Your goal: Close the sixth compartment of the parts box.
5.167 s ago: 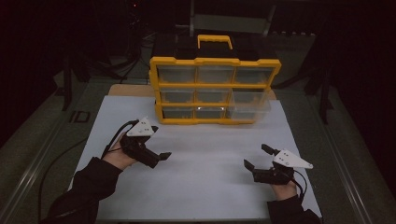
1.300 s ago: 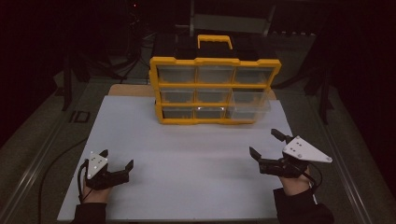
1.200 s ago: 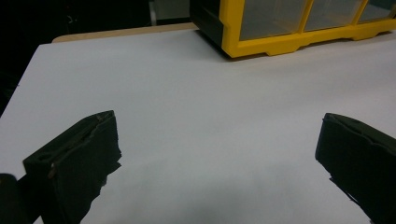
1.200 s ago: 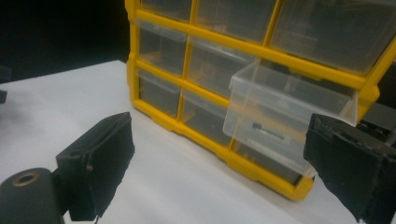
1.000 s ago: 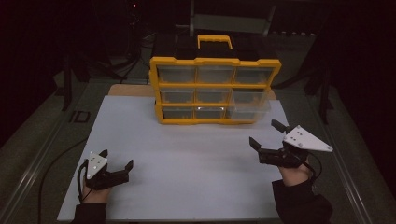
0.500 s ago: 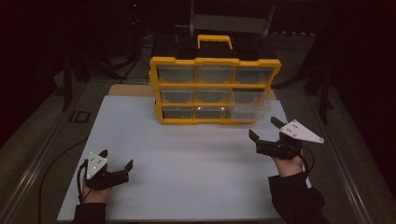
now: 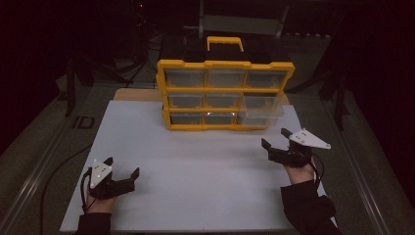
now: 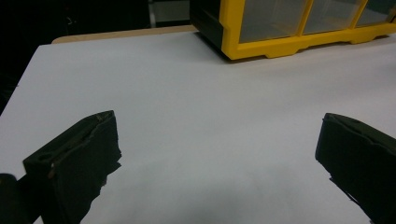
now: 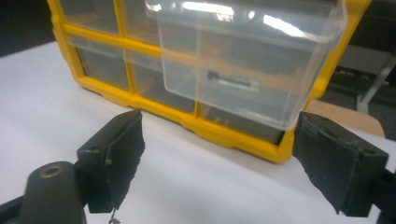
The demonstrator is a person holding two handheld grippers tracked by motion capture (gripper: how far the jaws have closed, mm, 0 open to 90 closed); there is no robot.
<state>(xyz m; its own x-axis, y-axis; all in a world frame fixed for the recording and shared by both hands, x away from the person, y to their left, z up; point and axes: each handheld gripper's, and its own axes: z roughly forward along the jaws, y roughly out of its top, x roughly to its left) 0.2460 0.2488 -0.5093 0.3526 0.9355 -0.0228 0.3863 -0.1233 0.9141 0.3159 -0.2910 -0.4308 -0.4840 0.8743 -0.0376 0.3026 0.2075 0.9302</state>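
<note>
With the yellow drawer organizer (image 7: 225,93) at the far side of the bench (image 7: 195,161), its lower-right clear drawer (image 9: 247,60) pulled out, the right claw (image 7: 277,142), jaws just narrowing but empty, approaches that drawer and must next reach its front; the left claw (image 7: 122,169) gapes idle.

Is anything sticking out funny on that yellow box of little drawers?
Yes. On the yellow drawer organizer, the clear drawer at the right end sticks out toward the front, while the other drawers sit flush. The right gripper is just in front of it, jaws open, touching nothing.
</note>
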